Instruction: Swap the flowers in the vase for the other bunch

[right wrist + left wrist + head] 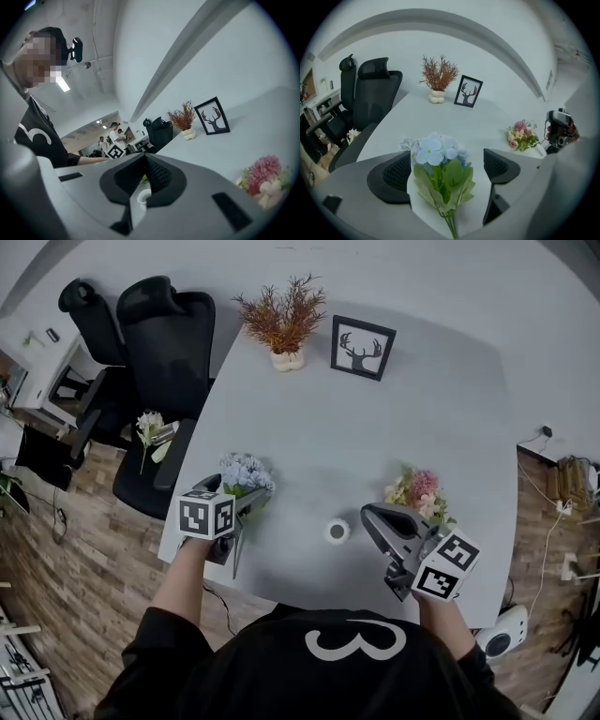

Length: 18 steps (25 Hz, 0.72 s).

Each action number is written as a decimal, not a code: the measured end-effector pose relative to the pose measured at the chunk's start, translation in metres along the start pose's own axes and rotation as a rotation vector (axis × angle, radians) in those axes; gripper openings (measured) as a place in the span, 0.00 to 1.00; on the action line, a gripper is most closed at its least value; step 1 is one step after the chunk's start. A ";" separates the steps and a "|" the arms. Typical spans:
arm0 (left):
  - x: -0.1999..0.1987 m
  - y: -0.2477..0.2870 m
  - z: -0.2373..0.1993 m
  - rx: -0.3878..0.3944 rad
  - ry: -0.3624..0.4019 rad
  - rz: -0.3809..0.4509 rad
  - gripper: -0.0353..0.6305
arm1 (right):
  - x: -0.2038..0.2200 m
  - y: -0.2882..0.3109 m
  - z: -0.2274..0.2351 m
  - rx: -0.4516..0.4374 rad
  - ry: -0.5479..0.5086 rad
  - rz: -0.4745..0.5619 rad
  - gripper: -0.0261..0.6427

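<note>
A bunch of blue flowers (436, 157) with green leaves lies on the white table (375, 418) near its left edge, also in the head view as the blue bunch (246, 474). My left gripper (445, 171) is open wide around it, and the pads stand clear of the leaves. A small white vase (337, 532) stands upright between the grippers with nothing in it. A pink and cream bunch (419, 491) lies on the table to the right. My right gripper (370, 517) is shut and empty beside that bunch, pointing at the vase (144, 196).
A dried red plant in a white pot (284, 324) and a framed deer picture (362, 347) stand at the table's far side. Two black office chairs (155, 343) stand at the left, with a white flower sprig (150, 427) on one seat. Several people show far off in the right gripper view.
</note>
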<state>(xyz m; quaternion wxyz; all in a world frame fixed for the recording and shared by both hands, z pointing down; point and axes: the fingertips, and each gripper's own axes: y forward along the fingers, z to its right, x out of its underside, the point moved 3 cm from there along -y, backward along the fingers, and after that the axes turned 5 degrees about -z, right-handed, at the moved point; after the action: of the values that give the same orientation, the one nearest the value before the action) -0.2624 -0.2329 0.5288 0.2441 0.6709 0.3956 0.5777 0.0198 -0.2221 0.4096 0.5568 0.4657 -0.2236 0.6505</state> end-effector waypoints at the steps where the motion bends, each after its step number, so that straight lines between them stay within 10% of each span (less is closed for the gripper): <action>1: 0.002 0.005 -0.002 -0.004 -0.003 -0.016 0.77 | 0.000 -0.001 0.002 0.003 0.003 -0.001 0.05; 18: 0.030 0.060 -0.018 -0.019 -0.043 -0.252 0.70 | 0.010 -0.009 0.018 0.050 0.034 -0.016 0.05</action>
<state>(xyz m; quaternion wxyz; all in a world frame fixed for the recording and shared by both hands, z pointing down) -0.2639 -0.2448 0.5976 0.3294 0.6258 0.4659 0.5318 0.0348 -0.2292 0.4249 0.5540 0.4702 -0.1941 0.6590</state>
